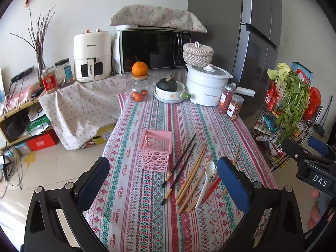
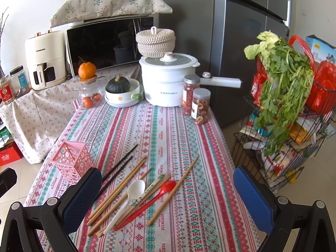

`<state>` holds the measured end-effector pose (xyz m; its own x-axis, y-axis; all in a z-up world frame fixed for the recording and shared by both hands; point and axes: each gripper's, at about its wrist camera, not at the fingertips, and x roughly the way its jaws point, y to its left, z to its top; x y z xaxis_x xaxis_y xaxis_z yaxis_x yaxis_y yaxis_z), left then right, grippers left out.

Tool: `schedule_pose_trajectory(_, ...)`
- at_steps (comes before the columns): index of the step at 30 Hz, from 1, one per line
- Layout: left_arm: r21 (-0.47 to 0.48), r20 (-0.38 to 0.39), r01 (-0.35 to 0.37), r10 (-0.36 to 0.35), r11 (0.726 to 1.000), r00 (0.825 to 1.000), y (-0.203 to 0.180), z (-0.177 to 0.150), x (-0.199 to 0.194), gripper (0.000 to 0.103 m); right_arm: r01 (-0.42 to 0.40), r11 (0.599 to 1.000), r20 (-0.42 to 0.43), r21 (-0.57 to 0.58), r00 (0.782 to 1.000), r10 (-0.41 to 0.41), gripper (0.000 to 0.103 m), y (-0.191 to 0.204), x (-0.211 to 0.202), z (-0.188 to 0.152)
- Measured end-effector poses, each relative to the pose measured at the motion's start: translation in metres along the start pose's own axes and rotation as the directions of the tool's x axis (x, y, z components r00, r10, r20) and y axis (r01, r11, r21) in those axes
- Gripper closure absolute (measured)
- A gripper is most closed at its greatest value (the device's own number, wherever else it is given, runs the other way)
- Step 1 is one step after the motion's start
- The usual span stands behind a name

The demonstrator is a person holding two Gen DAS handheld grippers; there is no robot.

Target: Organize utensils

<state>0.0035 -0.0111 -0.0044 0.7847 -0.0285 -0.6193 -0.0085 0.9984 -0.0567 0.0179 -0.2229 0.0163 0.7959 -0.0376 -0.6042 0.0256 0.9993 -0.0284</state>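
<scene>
Both grippers, left gripper [image 1: 162, 185] and right gripper [image 2: 168, 201], are hovering wide apart, holding nothing. Chopsticks [image 2: 117, 191] and spoons [image 2: 134, 191] are lying near the table's front edge; picking one for the pink holder [image 1: 156, 150] seems next.

In the right wrist view, the basket [image 2: 72, 160] is set at the lower left on the table [image 2: 189, 147]. The chopsticks [image 2: 117, 191] and spoons [image 2: 128, 201] are spread right of it, apparently overlapping. The pot [image 2: 166, 84] is placed behind, at upper centre.

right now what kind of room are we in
Most likely a home kitchen or dining corner: a microwave, a tall fridge and an electric cooking pot stand behind a cloth-covered table strewn with utensils.
</scene>
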Motion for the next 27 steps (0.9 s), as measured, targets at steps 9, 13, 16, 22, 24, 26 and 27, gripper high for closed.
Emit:
schedule_pose_trajectory(9, 0.0, 0.003, -0.002, 0.002, 1.0, 1.0, -0.0009, -0.0001, -0.0001, 0.0, -0.003, 1.0, -0.003, 0.004, 1.0, 0.003, 0.0, -0.0003, 0.001, 0.0001)
schedule_pose_trajectory(13, -0.002, 0.003, -0.002, 0.002, 1.0, 1.0, -0.0011, 0.0005, -0.0005, 0.0, -0.003, 1.0, -0.004, 0.004, 1.0, 0.003, 0.0, 0.0002, 0.0011, -0.0004)
schedule_pose_trajectory(16, 0.0, 0.006, -0.001, 0.001, 1.0, 1.0, -0.0012, 0.0007, -0.0006, 0.0, -0.003, 1.0, -0.004, 0.004, 1.0, 0.003, 0.0, 0.0002, 0.0011, -0.0004)
schedule_pose_trajectory(22, -0.001, 0.007, -0.001, 0.001, 1.0, 1.0, -0.0017, 0.001, -0.0011, 0.0, -0.004, 1.0, -0.004, 0.005, 1.0, 0.004, 0.0, 0.0003, 0.0016, -0.0002)
schedule_pose_trajectory(24, -0.001, 0.008, -0.001, 0.001, 1.0, 1.0, -0.0021, 0.001, -0.0012, 0.0, -0.003, 1.0, -0.004, 0.004, 1.0, 0.003, 0.0, 0.0003, 0.0015, -0.0002)
schedule_pose_trajectory(26, 0.001, 0.008, -0.001, 0.001, 1.0, 1.0, -0.0017, 0.001, -0.0012, 0.0, -0.004, 1.0, -0.004, 0.004, 1.0, 0.004, 0.0, 0.0005, 0.0016, -0.0002)
schedule_pose_trajectory(27, 0.001, 0.009, -0.001, 0.001, 1.0, 1.0, -0.0016, 0.0012, -0.0012, 0.0, -0.004, 1.0, -0.004, 0.004, 1.0, 0.004, 0.0, 0.0003, 0.0016, 0.0)
